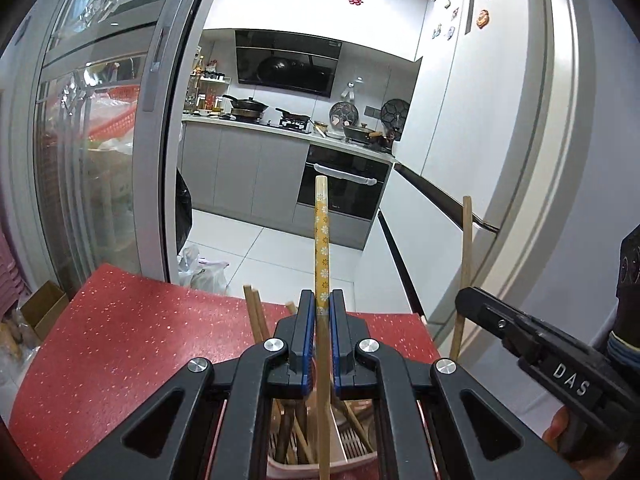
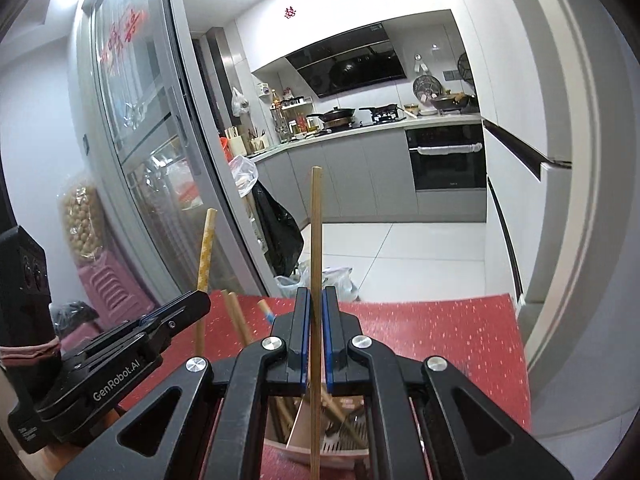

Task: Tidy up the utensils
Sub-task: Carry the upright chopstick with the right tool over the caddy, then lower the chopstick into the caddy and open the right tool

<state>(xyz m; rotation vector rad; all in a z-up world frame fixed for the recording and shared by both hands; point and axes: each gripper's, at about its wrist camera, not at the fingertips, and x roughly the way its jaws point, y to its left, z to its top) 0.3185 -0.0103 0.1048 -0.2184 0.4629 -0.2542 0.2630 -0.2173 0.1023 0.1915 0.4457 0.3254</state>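
My left gripper is shut on a flower-patterned yellow chopstick that stands upright between its blue pads. My right gripper is shut on a plain wooden chopstick, also upright. Each gripper shows in the other's view: the right gripper at the right with its plain stick, the left gripper at the left with its patterned stick. Below both, a pink utensil holder with a divider keeps several wooden chopsticks; the holder is partly hidden by the gripper bodies.
The holder stands on a red speckled table whose far edge drops to the kitchen floor. A glass sliding door is at the left, a white fridge at the right. A plastic bag lies on the floor beyond the table.
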